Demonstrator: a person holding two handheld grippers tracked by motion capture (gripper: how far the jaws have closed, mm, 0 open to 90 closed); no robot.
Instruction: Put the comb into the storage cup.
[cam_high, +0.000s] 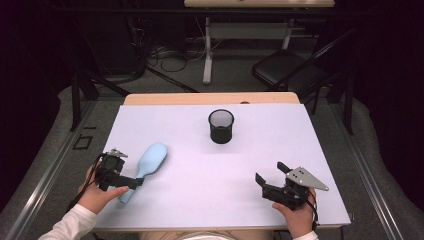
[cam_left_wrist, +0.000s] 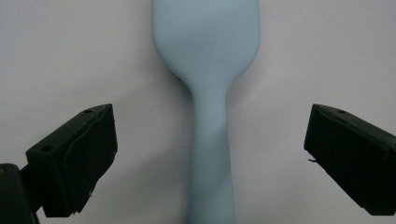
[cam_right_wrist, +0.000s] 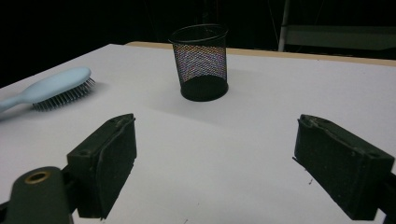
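Hovering over the pale blue hairbrush, the left gripper has its jaws spread wide, the brush handle lying on the desk midway between them, untouched. The right gripper is likewise spread and empty, the mesh cup standing ahead of it.

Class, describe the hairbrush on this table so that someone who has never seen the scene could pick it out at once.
On the white table, look to the near left, well away from the black mesh cup at the far middle. The hairbrush lies there bristles down, its handle between the open jaws of the left gripper. It is the one pale blue thing.
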